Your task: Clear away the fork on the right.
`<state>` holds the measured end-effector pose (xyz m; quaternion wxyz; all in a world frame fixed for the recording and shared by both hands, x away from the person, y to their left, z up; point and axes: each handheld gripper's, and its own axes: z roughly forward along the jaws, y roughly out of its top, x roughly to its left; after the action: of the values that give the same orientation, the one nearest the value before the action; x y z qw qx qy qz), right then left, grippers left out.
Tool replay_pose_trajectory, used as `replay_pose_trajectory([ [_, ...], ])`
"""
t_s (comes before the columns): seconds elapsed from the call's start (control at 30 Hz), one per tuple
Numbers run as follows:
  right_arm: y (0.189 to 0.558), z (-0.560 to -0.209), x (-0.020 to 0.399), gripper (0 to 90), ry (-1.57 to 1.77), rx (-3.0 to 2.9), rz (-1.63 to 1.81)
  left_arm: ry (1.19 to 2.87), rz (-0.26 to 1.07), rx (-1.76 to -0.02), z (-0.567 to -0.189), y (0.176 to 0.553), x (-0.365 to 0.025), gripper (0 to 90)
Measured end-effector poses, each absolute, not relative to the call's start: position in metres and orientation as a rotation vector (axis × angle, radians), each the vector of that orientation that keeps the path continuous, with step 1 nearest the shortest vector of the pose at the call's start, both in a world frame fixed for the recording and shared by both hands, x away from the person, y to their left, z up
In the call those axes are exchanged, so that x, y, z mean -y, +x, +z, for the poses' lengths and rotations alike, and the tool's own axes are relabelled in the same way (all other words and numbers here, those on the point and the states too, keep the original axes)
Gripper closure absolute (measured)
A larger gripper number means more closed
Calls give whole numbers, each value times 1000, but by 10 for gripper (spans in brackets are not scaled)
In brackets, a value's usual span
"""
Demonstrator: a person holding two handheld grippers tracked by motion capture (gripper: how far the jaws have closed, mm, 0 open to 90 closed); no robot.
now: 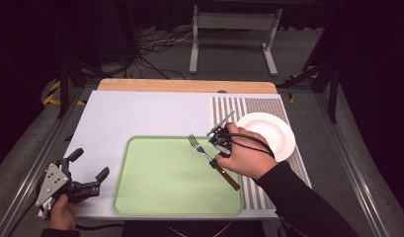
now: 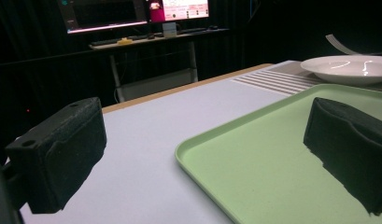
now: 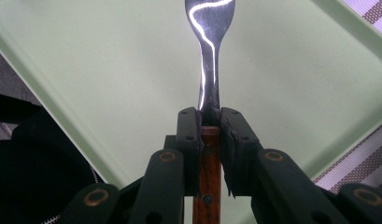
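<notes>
Fork (image 1: 205,152) and green tray (image 1: 140,197) are what the coming move is turning on, and the fork is already lying over the tray's right part, its long axis running diagonally from the wooden handle at the near right to the tines at the far left. Nearest the person, the left tool (image 1: 88,173) is resting at the bench's (image 1: 140,108) near left corner, its jaws standing wide apart with nothing between them; in the left gripper view its black pads (image 2: 58,154) are framing bare bench and the tray's near rim (image 2: 198,163), well apart from the fork. A little farther in, the right tool (image 1: 215,163) is clamping the fork where the wooden handle meets the steel neck, and in the right gripper view the jaws are sitting tight on both sides of it, with the shiny neck (image 3: 208,70) pointing straight out over the green surface. Whether the tines are touching the tray or hanging just above it is hard to judge from these angles. The right hand (image 1: 244,153) is angling in from the striped mat (image 1: 268,192), knuckles up, so it is plainly the nearer one for setting the fork down. Beyond it, the white plate (image 1: 268,133) is sitting on the mat, just beside that hand.
</notes>
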<state>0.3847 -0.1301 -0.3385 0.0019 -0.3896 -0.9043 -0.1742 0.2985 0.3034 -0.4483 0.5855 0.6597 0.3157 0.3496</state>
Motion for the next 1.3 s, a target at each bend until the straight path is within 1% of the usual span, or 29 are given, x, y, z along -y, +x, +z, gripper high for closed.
replay_pose_trajectory([
  [0.37, 389, -347, 131, 782, -1402, 2746, -531, 1543, 815, -737, -448, 299, -304, 0],
  [0.53, 390, -351, 132, 782, -1416, 2739, -516, 1545, 813, -738, -449, 299, -304, 0],
  [1.3, 394, -395, 126, 781, -1498, 2715, -331, 1543, 812, -740, -449, 299, -304, 0],
])
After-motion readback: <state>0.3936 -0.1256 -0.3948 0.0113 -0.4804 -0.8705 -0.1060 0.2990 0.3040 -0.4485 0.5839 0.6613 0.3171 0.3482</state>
